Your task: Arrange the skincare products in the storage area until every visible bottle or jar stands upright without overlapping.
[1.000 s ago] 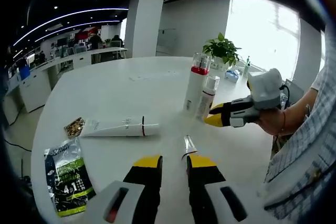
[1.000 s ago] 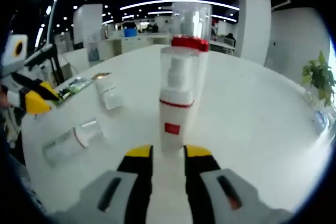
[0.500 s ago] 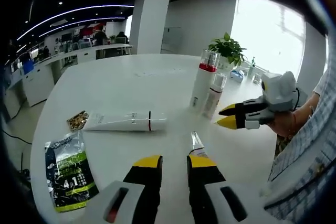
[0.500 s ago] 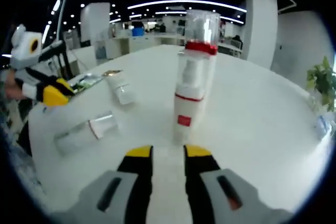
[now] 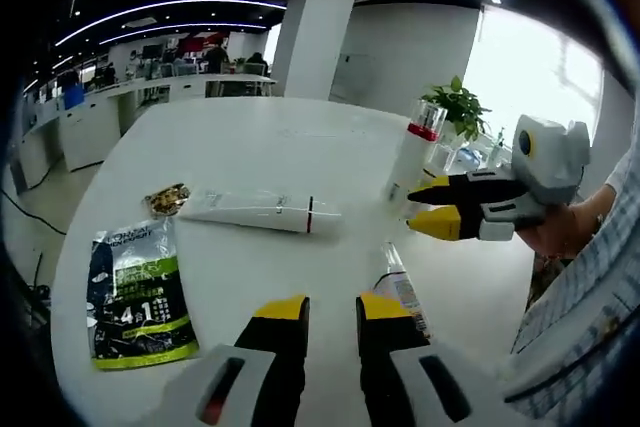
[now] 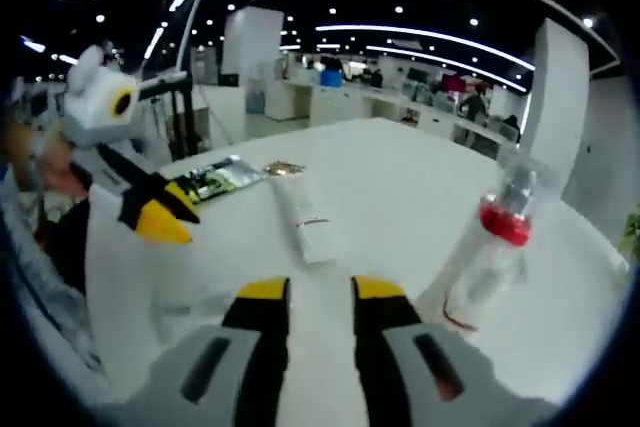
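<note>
Currently, left gripper view: left claw [image 5: 331, 309] sits at 6 o'clock, jaws narrow with a small gap, holding nothing. White tube [image 5: 262, 211] lies flat on the white tabletop [image 5: 250, 137] just above centre, toward 11 o'clock of the claw. Small clear tube [image 5: 401, 284] lies flat just beside the right jaw tip, at 4 o'clock. Red-collared pump bottle [image 5: 411, 158] stands upright at 2 o'clock, with a second bottle partly hidden behind the right claw [image 5: 432, 206], which comes in from 3 o'clock with its jaws close together and empty. Green snack packet [image 5: 135, 294] lies at 8 o'clock, small wrapper [image 5: 166, 200] near the tube's end.

Right gripper view: right claw [image 6: 319, 289] at 6 o'clock, narrow gap, nothing held. White tube [image 6: 304, 217] lies flat just ahead at 12 o'clock. Red-collared pump bottle [image 6: 482, 256] at 3 o'clock; looks tilted, probably camera roll. Left claw [image 6: 158, 209] at 9 o'clock, tips close together.

Step, my read: two bottles already upright, both claws free, lying tubes still to do. Next move likely calls for spreading the jaws, gripping the white tube near its cap end and setting it upright clear of the bottles.
</note>
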The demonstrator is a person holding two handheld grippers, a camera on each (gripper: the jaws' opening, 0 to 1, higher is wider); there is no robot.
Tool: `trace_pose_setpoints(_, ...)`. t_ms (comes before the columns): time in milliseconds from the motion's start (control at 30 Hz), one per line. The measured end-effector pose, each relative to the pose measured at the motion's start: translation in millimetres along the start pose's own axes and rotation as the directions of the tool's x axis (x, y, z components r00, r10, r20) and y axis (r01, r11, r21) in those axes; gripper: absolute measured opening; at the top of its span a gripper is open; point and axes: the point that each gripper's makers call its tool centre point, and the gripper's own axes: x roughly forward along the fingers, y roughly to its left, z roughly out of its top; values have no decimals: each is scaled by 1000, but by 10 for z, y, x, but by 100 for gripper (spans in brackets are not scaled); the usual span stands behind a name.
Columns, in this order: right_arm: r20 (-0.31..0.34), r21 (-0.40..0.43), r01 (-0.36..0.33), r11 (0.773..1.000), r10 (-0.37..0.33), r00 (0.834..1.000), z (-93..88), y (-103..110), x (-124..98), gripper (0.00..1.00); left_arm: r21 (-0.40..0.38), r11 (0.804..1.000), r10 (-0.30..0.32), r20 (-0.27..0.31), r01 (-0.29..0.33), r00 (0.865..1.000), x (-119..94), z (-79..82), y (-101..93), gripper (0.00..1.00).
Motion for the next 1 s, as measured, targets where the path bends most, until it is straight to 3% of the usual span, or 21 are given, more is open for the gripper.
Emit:
trace_pose_setpoints(133,-11,-5,-65,998,65,998,118,77,178,28,-23,1000,10,11,-10,1000,-41,-29,50,20)
trace_pose_setpoints(467,-84,-22,-95,995,92,992,204,54,593,31,-32,999,39,19,-39,999,-123,-79,169,21)
trace_pose_setpoints(633,-193,-29,-111,993,104,976,95,66,879,36,-55,997,53,32,-51,998,-163,-71,242,22)
trace_pose_setpoints(767,-211,-51,-98,994,86,974,109,56,1052,34,-59,996,65,35,-62,997,-203,-73,283,22)
trace_pose_setpoints(1000,-288,-30,-129,991,115,951,3,113,1209,31,-83,994,78,42,-75,996,-249,-79,334,22)
